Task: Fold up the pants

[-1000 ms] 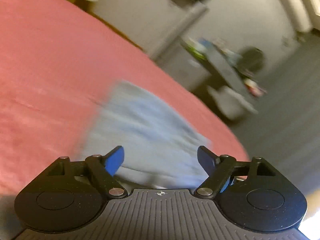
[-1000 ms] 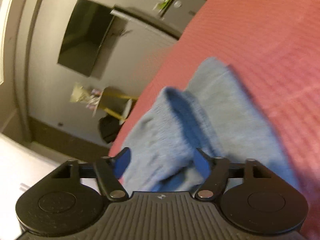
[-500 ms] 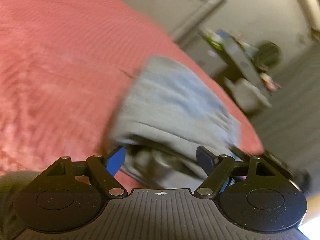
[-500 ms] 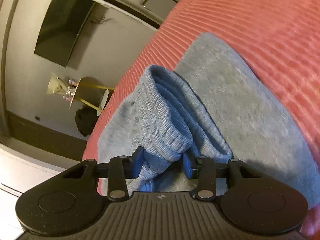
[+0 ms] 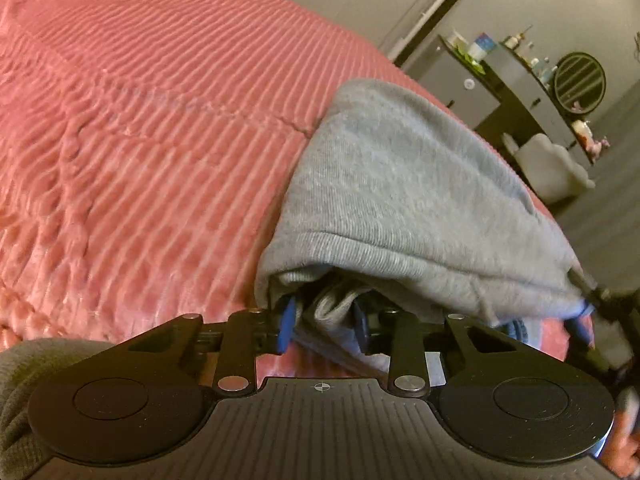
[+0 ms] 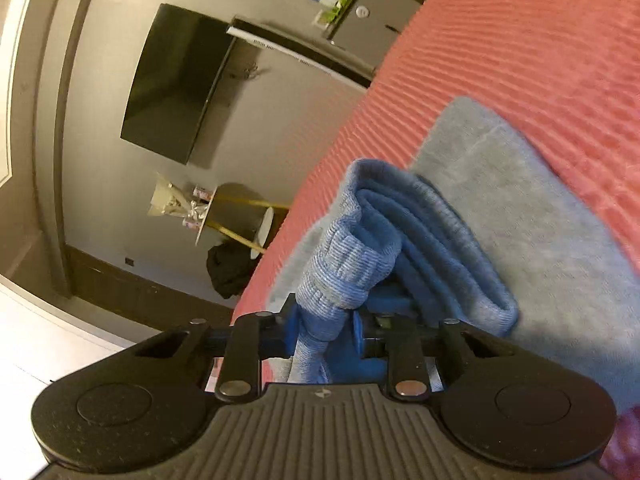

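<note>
Grey-blue sweatpants (image 5: 404, 184) lie folded on a pink ribbed bedspread (image 5: 140, 128) near the bed's edge. My left gripper (image 5: 324, 320) is shut on the near edge of the pants, with bunched layers between its blue pads. The upper layer is lifted and drapes over the fingers. My right gripper (image 6: 326, 326) is shut on the ribbed cuff end of the pants (image 6: 344, 268); the rest of the pants (image 6: 520, 216) lies flat on the bedspread (image 6: 540, 40) beyond. The right gripper also shows at the right edge of the left wrist view (image 5: 588, 312).
The bed edge drops off to the floor just beside the pants. A dark dresser (image 5: 520, 80) with bottles and a white chair (image 5: 552, 168) stand beyond. A wall TV (image 6: 176, 84) and a small round side table (image 6: 224, 216) are across the room.
Both grippers came down to the pants and closed on them; the left was open until now, the right closed half a second ago. The pants' top layer has lifted.
</note>
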